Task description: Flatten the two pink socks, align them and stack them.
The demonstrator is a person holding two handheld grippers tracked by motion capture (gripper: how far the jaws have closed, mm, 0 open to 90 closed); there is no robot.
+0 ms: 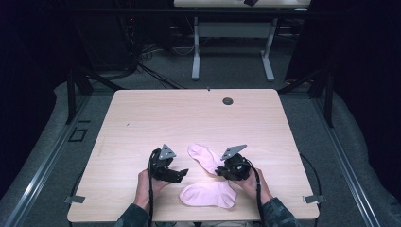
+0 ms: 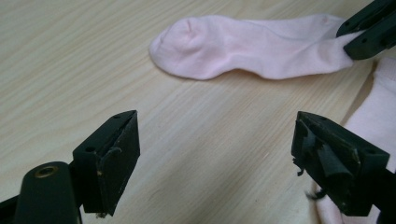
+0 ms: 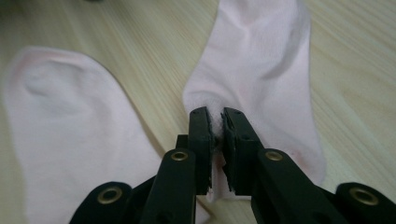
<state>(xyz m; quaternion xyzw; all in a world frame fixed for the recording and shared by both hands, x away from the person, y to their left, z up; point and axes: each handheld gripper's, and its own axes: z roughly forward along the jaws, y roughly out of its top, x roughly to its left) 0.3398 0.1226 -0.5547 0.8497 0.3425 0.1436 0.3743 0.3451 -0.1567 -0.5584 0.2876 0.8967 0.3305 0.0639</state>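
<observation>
from 9 through 12 to 3 o'clock the desk [image 1: 156, 113] lies bare and open for passing, save a small round grommet [image 1: 228, 101] near the far edge at 1 o'clock. toward 6 o'clock two pink socks block the way: the far sock [image 1: 202, 157] and the near sock [image 1: 208, 195], lying between left gripper [image 1: 182, 174] and right gripper [image 1: 220, 170].

Two pink socks [image 1: 207, 194] (flat) lie touching on table.
</observation>
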